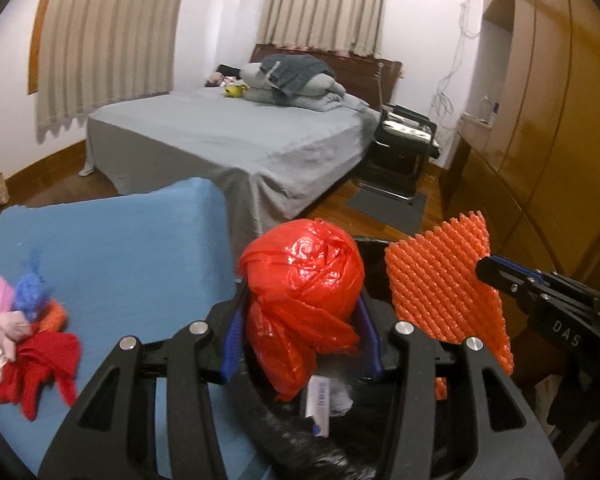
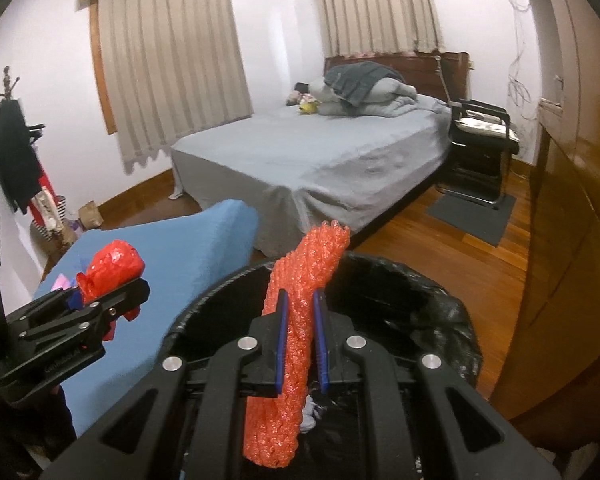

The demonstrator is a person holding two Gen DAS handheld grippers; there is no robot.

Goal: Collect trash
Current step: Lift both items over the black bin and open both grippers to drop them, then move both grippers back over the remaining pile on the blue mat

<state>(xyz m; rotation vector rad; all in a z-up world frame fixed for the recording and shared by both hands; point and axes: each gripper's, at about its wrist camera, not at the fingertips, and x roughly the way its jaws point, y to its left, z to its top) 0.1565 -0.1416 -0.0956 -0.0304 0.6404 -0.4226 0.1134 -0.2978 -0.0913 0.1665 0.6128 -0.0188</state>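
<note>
My left gripper (image 1: 300, 300) is shut on a crumpled red plastic bag (image 1: 304, 280) and holds it over the near rim of a bin lined with a black bag (image 2: 420, 280). My right gripper (image 2: 300, 320) is shut on an orange foam net sleeve (image 2: 300, 312) and holds it upright above the bin's mouth. The sleeve (image 1: 444, 284) and the right gripper (image 1: 496, 272) also show in the left wrist view. The red bag (image 2: 112, 268) and the left gripper (image 2: 100, 300) show at the left of the right wrist view. Some white trash (image 1: 328, 396) lies inside the bin.
A blue-covered table (image 1: 120, 248) stands left of the bin with a pile of red, pink and blue scraps (image 1: 28, 332) on it. Behind is a grey bed (image 2: 320, 160), a black chair (image 2: 480, 140), and wooden wardrobes (image 2: 572, 200) on the right.
</note>
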